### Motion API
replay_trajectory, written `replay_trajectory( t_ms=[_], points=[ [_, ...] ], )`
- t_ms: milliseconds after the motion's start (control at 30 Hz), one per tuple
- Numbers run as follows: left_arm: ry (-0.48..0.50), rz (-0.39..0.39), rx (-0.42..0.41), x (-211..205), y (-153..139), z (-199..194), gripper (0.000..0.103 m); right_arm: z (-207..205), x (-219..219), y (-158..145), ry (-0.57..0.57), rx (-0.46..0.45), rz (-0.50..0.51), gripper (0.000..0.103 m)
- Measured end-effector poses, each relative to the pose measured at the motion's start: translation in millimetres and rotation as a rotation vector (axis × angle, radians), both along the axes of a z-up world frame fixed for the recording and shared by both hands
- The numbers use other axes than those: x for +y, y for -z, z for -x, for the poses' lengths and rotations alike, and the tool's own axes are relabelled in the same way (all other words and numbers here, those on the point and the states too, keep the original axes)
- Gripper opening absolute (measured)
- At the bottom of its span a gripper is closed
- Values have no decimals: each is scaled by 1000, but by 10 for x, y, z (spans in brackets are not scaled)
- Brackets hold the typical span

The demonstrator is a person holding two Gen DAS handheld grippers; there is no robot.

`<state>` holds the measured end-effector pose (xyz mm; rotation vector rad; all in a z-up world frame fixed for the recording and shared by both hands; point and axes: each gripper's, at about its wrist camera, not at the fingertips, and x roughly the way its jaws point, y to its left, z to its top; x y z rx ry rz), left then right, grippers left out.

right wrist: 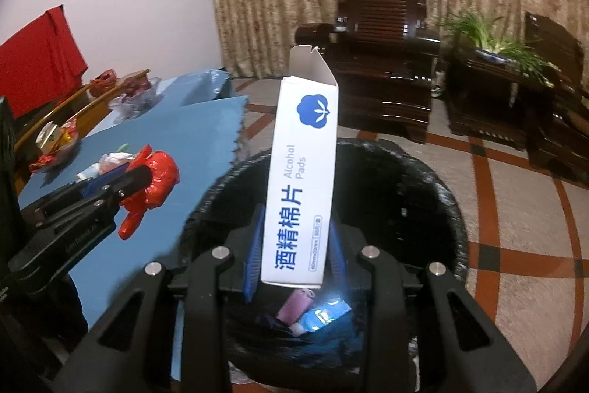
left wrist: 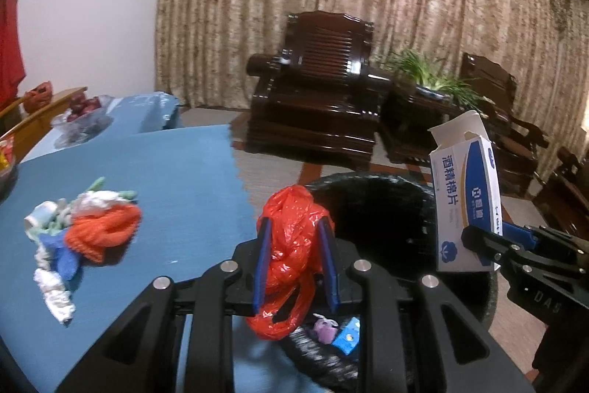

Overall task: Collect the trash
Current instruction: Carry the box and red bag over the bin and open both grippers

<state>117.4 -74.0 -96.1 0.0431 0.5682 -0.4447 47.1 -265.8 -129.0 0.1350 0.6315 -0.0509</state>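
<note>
My left gripper [left wrist: 296, 260] is shut on a crumpled red plastic bag [left wrist: 291, 231], held at the near rim of a black-lined trash bin [left wrist: 386, 209]; the bag [right wrist: 156, 185] and left gripper [right wrist: 141, 177] also show at the left of the right wrist view. My right gripper [right wrist: 294, 253] is shut on a white and blue alcohol pads box [right wrist: 300, 179], upright with its top flap open, over the bin [right wrist: 405, 201]. The same box [left wrist: 465, 201] and right gripper [left wrist: 478, 242] appear at the right of the left wrist view. Small pink and blue scraps [right wrist: 313, 313] lie in the bin.
A blue-covered table [left wrist: 165, 172] beside the bin carries a pile of orange, white and blue scraps [left wrist: 84, 231] and a bowl of fruit [left wrist: 83, 115]. Dark wooden armchairs [left wrist: 316, 91], a side table with a green plant [left wrist: 430, 76] and curtains stand beyond.
</note>
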Motion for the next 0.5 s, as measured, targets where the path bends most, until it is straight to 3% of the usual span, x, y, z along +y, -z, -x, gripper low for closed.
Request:
replay_trajectory(
  t_ms=[500],
  points=[
    [132,-8,51,-653,185,-123,26,97,-373,345,98,86,3,31]
  ],
)
